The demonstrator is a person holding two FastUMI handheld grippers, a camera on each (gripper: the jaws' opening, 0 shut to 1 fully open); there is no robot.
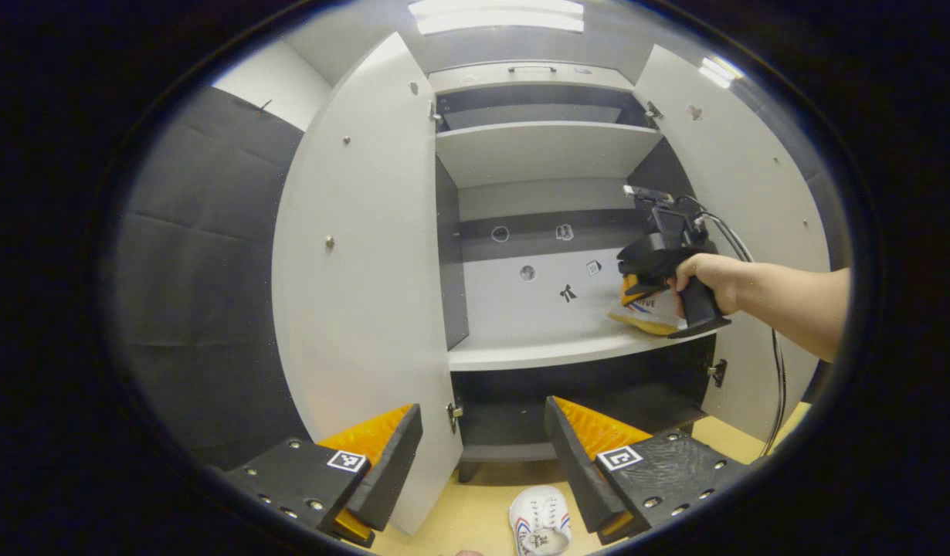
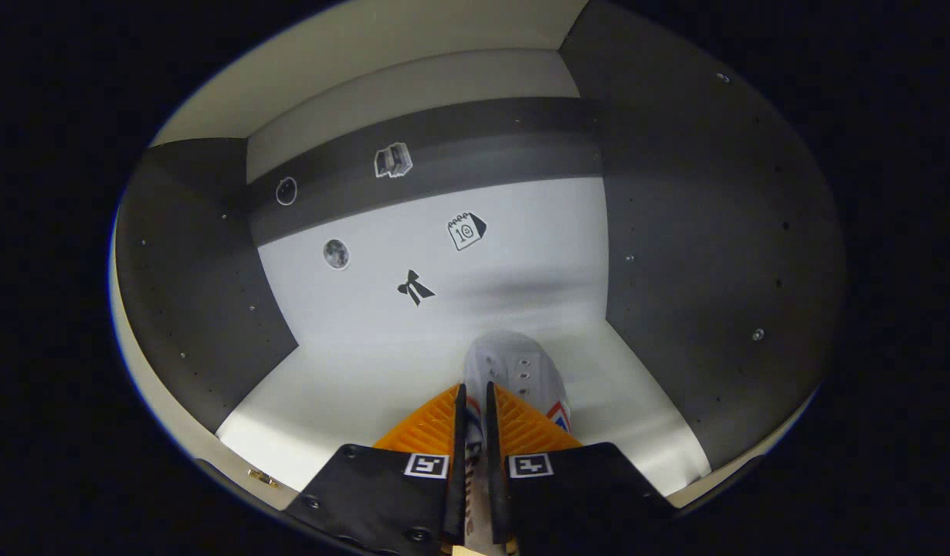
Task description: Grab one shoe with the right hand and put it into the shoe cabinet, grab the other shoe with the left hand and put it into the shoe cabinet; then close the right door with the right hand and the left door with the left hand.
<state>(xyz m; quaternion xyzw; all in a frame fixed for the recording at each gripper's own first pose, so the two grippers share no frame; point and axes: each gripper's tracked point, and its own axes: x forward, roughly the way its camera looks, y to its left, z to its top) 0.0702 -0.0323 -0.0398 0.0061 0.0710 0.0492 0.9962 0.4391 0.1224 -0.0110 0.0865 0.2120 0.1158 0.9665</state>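
My left gripper (image 1: 483, 455) hangs wide open and empty above the second shoe (image 1: 541, 525) on the floor (image 1: 475, 513), before the shoe cabinet (image 1: 537, 154). Farther in, my right gripper (image 2: 473, 417) is clamped on the first shoe (image 2: 517, 371), at the middle shelf's (image 2: 367, 363) right front edge.

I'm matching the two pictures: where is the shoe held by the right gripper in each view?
Left gripper view: shoe right of centre, on the cabinet shelf.
Right gripper view: shoe bottom centre, between the right gripper's fingers.
Shared landmark: bow sticker.
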